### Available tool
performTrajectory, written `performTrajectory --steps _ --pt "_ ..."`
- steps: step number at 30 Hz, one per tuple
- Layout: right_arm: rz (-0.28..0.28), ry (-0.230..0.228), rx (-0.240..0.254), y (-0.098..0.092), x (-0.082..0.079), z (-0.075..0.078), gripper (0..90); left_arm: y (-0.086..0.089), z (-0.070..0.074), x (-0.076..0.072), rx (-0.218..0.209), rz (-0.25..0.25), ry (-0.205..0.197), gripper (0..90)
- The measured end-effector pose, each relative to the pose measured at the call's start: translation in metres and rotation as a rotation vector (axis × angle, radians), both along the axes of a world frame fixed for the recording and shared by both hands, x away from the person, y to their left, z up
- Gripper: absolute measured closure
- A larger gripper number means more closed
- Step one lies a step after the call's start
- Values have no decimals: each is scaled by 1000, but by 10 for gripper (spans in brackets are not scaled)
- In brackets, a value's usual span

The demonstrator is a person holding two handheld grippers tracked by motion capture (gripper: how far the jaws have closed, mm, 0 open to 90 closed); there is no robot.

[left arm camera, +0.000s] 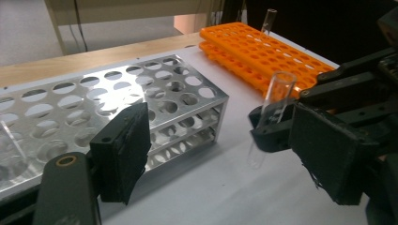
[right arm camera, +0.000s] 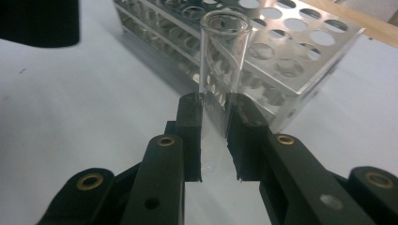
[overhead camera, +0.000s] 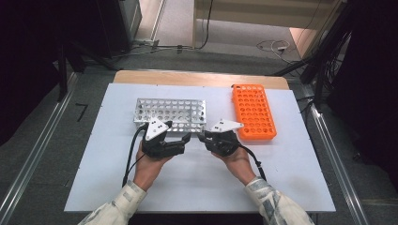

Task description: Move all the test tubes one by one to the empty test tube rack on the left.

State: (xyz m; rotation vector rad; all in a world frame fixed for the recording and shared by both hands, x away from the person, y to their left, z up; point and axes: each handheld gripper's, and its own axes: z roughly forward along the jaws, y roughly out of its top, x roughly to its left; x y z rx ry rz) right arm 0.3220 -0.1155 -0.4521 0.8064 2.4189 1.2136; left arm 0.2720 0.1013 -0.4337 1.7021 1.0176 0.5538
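My right gripper (right arm camera: 213, 140) clenched on glass test tube (right arm camera: 220, 61), tube upright between pads. My left gripper (left arm camera: 220, 154) released, pads apart, nothing gripped; tube just ahead of it. Metal rack (overhead camera: 171, 114) beyond both grippers on worktop (overhead camera: 197, 183); orange rack (overhead camera: 254, 111) beside right gripper.

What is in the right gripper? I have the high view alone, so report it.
Observer: The right gripper is shut on a clear test tube, mouth up, clamped on its lower part.
Operator: Now give me the left gripper.
Observer: The left gripper has its jaws open with nothing between them, next to the metal rack.
Operator: Check the orange rack for tubes.
Observer: A second tube stands in a hole of the orange rack, towards its far edge in the left gripper view.
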Motion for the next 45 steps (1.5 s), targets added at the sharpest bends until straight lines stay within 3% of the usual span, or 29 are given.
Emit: performTrajectory --steps 6,13,24,33,37,40,45 --pt "47 6 -9 16 -8 -4 734 -8 0 -3 -1 -43 -4 309" --pt "75 15 12 24 -14 -3 734 -14 -3 -5 21 -95 -11 520" --pt "91 18 24 25 -17 -1 734 -16 -4 -6 29 -90 -18 733" --pt "89 35 30 25 -17 -1 726 -16 -3 -5 26 -86 -13 755" --pt "94 36 37 23 -16 0 593 -15 -2 -5 22 -82 -14 755" --pt "94 42 32 21 -15 1 446 -13 -1 -4 22 -78 -13 755" --pt "70 56 28 13 -10 1 304 -10 1 -2 17 -67 -11 755"
